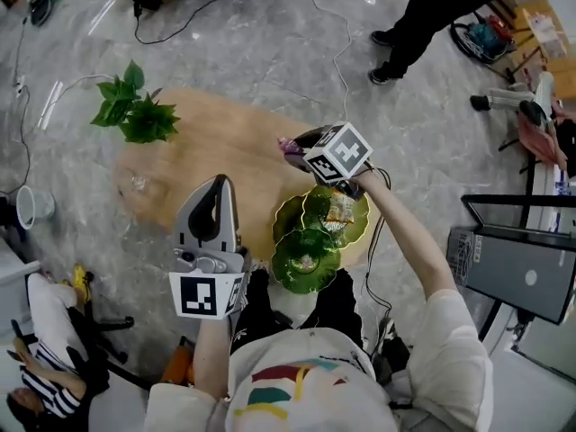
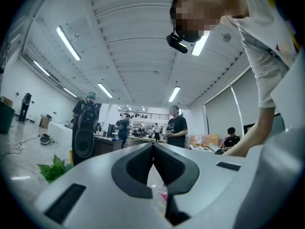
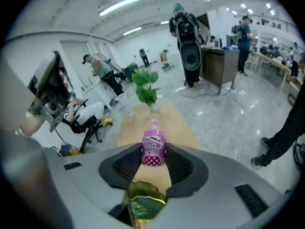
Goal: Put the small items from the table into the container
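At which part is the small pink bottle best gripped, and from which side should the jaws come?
Grip the pink bottle across its printed body, under the narrow clear cap, coming side-on with one jaw each side. That is probably its widest, straightest part; the right gripper holds it so now.

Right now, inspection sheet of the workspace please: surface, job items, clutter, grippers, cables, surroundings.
Surface: oval wooden table.
Job's things: pink bottle held above the table; green leaf-shaped dish at the near edge, wrapped items inside.
Clutter: plant at the far end; small clear object, too blurred to name.
Grippers: right gripper shut on the pink bottle; left gripper shut, empty.
Cables: floor cable beyond the table.
Surroundings: standing person; seated person.
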`<action>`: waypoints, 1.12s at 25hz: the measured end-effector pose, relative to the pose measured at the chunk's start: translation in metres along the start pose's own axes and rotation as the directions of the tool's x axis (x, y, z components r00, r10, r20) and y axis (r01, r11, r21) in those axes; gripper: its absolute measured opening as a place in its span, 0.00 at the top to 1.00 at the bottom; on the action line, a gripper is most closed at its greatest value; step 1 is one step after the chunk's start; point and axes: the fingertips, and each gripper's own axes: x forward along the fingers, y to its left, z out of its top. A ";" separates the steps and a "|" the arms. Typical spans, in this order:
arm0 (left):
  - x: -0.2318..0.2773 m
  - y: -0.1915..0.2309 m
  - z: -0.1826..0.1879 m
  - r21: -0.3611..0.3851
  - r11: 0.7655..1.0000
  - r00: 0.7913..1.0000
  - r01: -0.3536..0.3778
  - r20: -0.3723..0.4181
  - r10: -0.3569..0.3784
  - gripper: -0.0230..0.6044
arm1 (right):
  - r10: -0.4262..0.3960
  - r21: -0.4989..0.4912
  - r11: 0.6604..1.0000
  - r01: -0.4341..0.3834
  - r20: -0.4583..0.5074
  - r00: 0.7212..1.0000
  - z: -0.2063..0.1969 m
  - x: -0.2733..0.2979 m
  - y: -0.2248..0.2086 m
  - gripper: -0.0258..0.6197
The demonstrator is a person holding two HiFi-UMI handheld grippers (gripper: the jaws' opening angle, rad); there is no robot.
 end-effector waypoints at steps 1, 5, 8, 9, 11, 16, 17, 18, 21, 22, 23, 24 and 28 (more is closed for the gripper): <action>-0.001 -0.004 0.014 0.004 1.000 1.000 0.022 0.012 -0.022 0.95 | -0.027 0.002 1.000 0.026 0.059 0.998 0.012 -0.023 0.016 0.71; -0.006 -0.024 0.068 0.024 0.990 0.988 0.135 0.066 -0.137 0.95 | -0.179 0.096 0.983 0.157 0.307 0.935 0.046 -0.114 0.076 0.71; -0.017 -0.038 0.098 0.034 0.980 0.976 0.194 0.097 -0.197 0.95 | -0.295 0.191 0.954 0.232 0.443 0.847 0.054 -0.172 0.117 0.71; -0.021 -0.042 0.104 0.034 0.977 0.972 0.210 0.102 -0.212 0.95 | -0.327 0.222 0.943 0.248 0.480 0.814 0.054 -0.187 0.130 0.71; -0.024 -0.048 0.111 0.037 0.969 0.963 0.243 0.110 -0.245 0.95 | -0.382 0.273 0.922 0.273 0.540 0.750 0.052 -0.212 0.150 0.71; -0.027 -0.072 0.120 0.042 0.949 0.942 0.314 0.115 -0.317 0.95 | -0.482 0.338 0.876 0.344 0.607 0.632 0.036 -0.258 0.183 0.71; -0.028 -0.075 0.120 0.034 0.948 0.940 0.317 0.118 -0.319 0.95 | -0.498 0.348 0.867 0.357 0.613 0.613 0.033 -0.265 0.188 0.71; -0.029 -0.077 0.121 0.024 0.948 0.940 0.318 0.122 -0.319 0.95 | -0.512 0.357 0.859 0.367 0.618 0.596 0.029 -0.271 0.192 0.71; -0.031 -0.084 0.125 0.013 0.948 0.939 0.317 0.135 -0.316 0.95 | -0.539 0.388 0.842 0.375 0.634 0.554 0.019 -0.284 0.207 0.71; -0.031 -0.088 0.127 0.016 0.947 0.937 0.320 0.140 -0.319 0.95 | -0.546 0.398 0.838 0.375 0.639 0.542 0.015 -0.288 0.211 0.71; -0.032 -0.093 0.129 0.020 0.945 0.935 0.326 0.142 -0.326 0.95 | -0.552 0.406 0.834 0.375 0.643 0.531 0.010 -0.292 0.216 0.71; -0.033 -0.100 0.130 0.025 0.942 0.932 0.334 0.143 -0.334 0.95 | -0.557 0.414 0.830 0.374 0.646 0.521 0.005 -0.296 0.222 0.71; -0.036 -0.129 0.143 0.062 0.925 0.914 0.375 0.141 -0.380 0.95 | -0.581 0.448 0.813 0.373 0.672 0.459 -0.009 -0.318 0.242 0.71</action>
